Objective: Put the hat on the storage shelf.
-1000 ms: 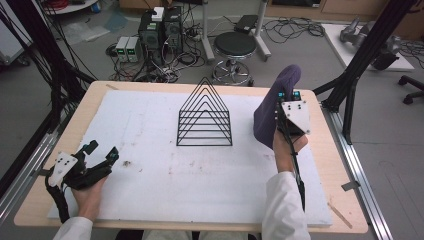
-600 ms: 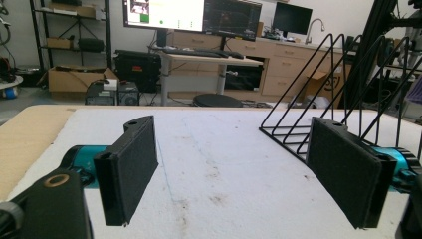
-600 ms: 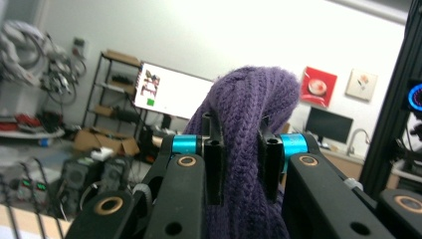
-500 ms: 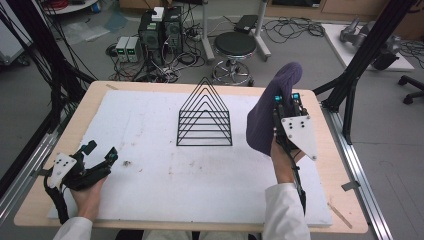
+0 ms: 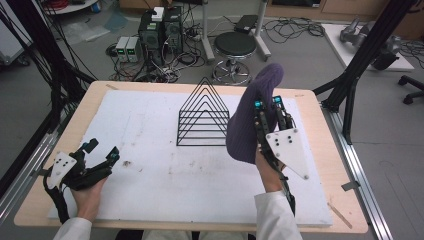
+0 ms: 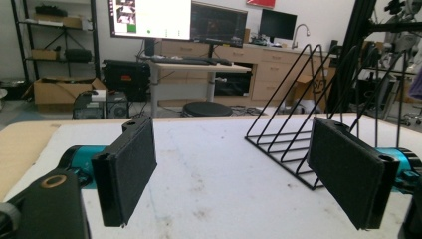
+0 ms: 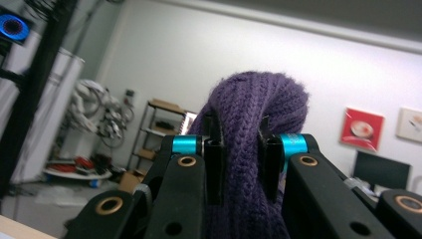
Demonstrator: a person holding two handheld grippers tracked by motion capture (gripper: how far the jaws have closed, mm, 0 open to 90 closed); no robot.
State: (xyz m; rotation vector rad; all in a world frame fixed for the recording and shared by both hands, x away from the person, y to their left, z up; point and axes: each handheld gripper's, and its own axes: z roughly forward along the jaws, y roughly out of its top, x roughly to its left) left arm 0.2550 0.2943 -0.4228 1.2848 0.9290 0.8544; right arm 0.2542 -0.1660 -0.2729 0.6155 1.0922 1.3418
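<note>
Purple knit hat (image 5: 252, 117) clamped in right claw (image 5: 268, 105) beside wire rack (image 5: 202, 117); left claw (image 5: 102, 150) gapes apart.

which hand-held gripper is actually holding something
The right hand-held gripper: its jaws are shut on the purple knit hat, lifted off the table. The left hand-held gripper rests open, nothing between its pads.

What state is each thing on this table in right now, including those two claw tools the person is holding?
Left gripper: open, nothing between its jaws, held low at the table's near left corner.
Right gripper: shut on the purple knit hat, raised above the table.
Purple knit hat: pinched in the jaws, lifted, hanging down limp.
Black wire rack: upright on the white mat, slots empty.
White mat: flat, lightly smudged.
</note>
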